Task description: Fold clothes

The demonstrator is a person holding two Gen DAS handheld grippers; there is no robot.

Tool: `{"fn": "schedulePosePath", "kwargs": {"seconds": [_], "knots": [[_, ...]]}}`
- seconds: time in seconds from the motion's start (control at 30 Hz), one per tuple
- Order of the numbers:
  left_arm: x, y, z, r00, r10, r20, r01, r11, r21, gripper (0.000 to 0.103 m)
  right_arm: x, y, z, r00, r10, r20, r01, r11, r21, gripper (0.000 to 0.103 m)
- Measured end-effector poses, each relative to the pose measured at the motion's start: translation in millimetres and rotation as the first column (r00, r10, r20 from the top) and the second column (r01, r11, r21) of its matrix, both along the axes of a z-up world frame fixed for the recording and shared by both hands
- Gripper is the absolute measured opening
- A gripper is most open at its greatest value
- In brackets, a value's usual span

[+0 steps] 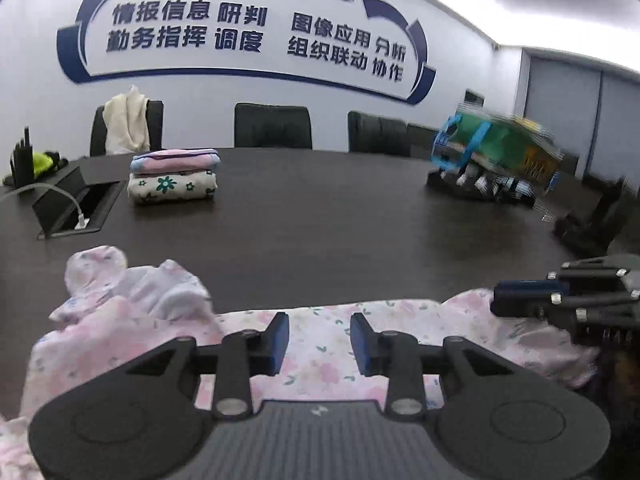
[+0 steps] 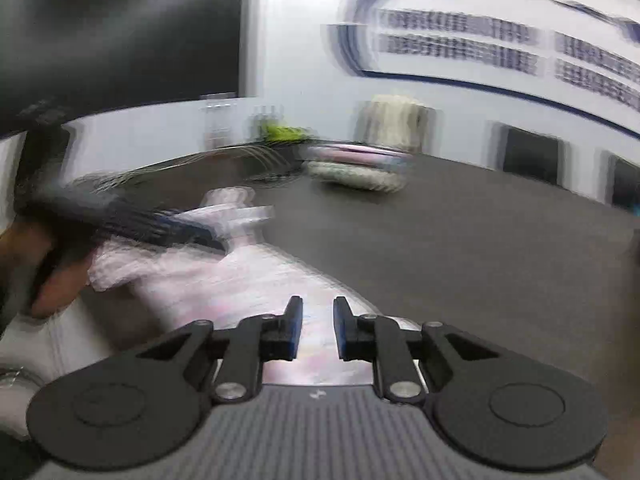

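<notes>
Pink garment (image 1: 320,344) lying crumpled at the table's (image 1: 320,232) near edge, both grippers, left (image 1: 319,338) and right (image 2: 318,330), hovering over it with jaws parted and empty, risking a bunched, lopsided fold if grabbed unsmoothed.

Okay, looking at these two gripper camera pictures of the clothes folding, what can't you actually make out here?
- Wall lettering: right wrist view, smeared by motion blur.
- Folded stack: right wrist view, patterns blurred away.
- Colourful box: left wrist view, blurred, contents unclear.
- Pink floral garment: near part hidden by the left gripper; garment type unclear.
- Right gripper: what its gap holds is blurred.
</notes>
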State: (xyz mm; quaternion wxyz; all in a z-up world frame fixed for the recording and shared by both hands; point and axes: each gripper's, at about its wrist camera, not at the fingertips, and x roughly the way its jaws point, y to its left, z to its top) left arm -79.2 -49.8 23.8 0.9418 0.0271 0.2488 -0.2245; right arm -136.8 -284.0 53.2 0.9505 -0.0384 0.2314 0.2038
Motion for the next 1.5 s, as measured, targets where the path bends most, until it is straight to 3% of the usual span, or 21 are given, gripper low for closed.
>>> {"fn": "schedulePosePath", "kwargs": {"seconds": [0.07, 0.2, 0.33, 0.57, 0.7, 0.8, 0.83, 0.9, 0.93, 0.97, 1.03, 1.1, 1.2, 1.23, 1.37, 1.5], "knots": [[2, -10, -8, 1.0, -0.007, -0.015, 0.007, 1.0, 0.03, 0.032, 6, 7, -9, 0.995, -0.096, -0.03, 0.097, 0.995, 0.031, 0.016], [5, -11, -22, 0.996, 0.004, -0.093, 0.0, 0.999, 0.044, 0.032, 9, 25, -37, 0.979, -0.197, -0.051, 0.198, 0.98, 0.005, 0.016], [3, -5, -30, 0.996, 0.012, -0.087, -0.008, 0.999, 0.047, 0.03, 0, 26, -57, 0.966, -0.258, 0.015, 0.259, 0.966, -0.017, 0.015], [0, -10, -32, 0.998, -0.007, -0.067, 0.012, 0.997, 0.078, 0.03, -27, -17, -60, 0.921, -0.388, 0.032, 0.383, 0.918, 0.107, 0.006], [0, -8, -32, 0.998, -0.006, -0.068, 0.011, 0.997, 0.074, 0.03, -40, -39, -60, 0.862, -0.508, 0.004, 0.501, 0.852, 0.15, 0.006], [1, -7, -32, 0.998, -0.006, -0.067, 0.011, 0.997, 0.075, 0.03, -55, -51, -40, 0.871, -0.486, 0.078, 0.472, 0.869, 0.149, 0.007], [1, -7, -32, 0.998, -0.006, -0.065, 0.011, 0.997, 0.078, 0.03, -60, -54, -33, 0.874, -0.475, 0.107, 0.459, 0.877, 0.145, 0.012], [1, -8, -31, 0.998, -0.006, -0.064, 0.011, 0.997, 0.081, 0.03, -64, -56, -16, 0.92, -0.347, 0.182, 0.348, 0.937, 0.026, 0.052], [1, -8, -31, 0.998, -0.006, -0.064, 0.011, 0.997, 0.081, 0.03, -62, -57, -7, 0.946, -0.251, 0.203, 0.269, 0.961, -0.062, 0.09], [2, -8, -31, 0.998, -0.006, -0.064, 0.011, 0.997, 0.081, 0.03, -57, -59, -1, 0.965, -0.153, 0.212, 0.186, 0.972, -0.145, 0.102], [2, -8, -31, 0.998, -0.005, -0.063, 0.01, 0.997, 0.082, 0.03, -41, -69, 8, 0.984, 0.009, 0.18, 0.039, 0.964, -0.262, 0.101], [1, -8, -31, 0.998, -0.005, -0.062, 0.01, 0.996, 0.084, 0.03, -10, -87, 13, 0.991, 0.134, 0.006, -0.129, 0.966, -0.226, 0.1], [1, -10, -31, 0.998, -0.004, -0.057, 0.009, 0.996, 0.091, 0.031, 28, -105, 7, 0.954, 0.25, -0.165, -0.277, 0.946, -0.17, 0.092], [1, -10, -31, 0.998, -0.004, -0.056, 0.009, 0.996, 0.093, 0.031, 40, -111, 5, 0.935, 0.284, -0.214, -0.318, 0.936, -0.15, 0.083], [2, -8, -31, 0.998, -0.006, -0.06, 0.011, 0.996, 0.088, 0.031, 72, -119, -3, 0.9, 0.31, -0.307, -0.353, 0.931, -0.096, 0.052], [3, -9, -31, 0.998, -0.004, -0.058, 0.009, 0.996, 0.089, 0.031, 77, -115, -16, 0.861, 0.322, -0.395, -0.392, 0.914, -0.11, 0.035]]}}
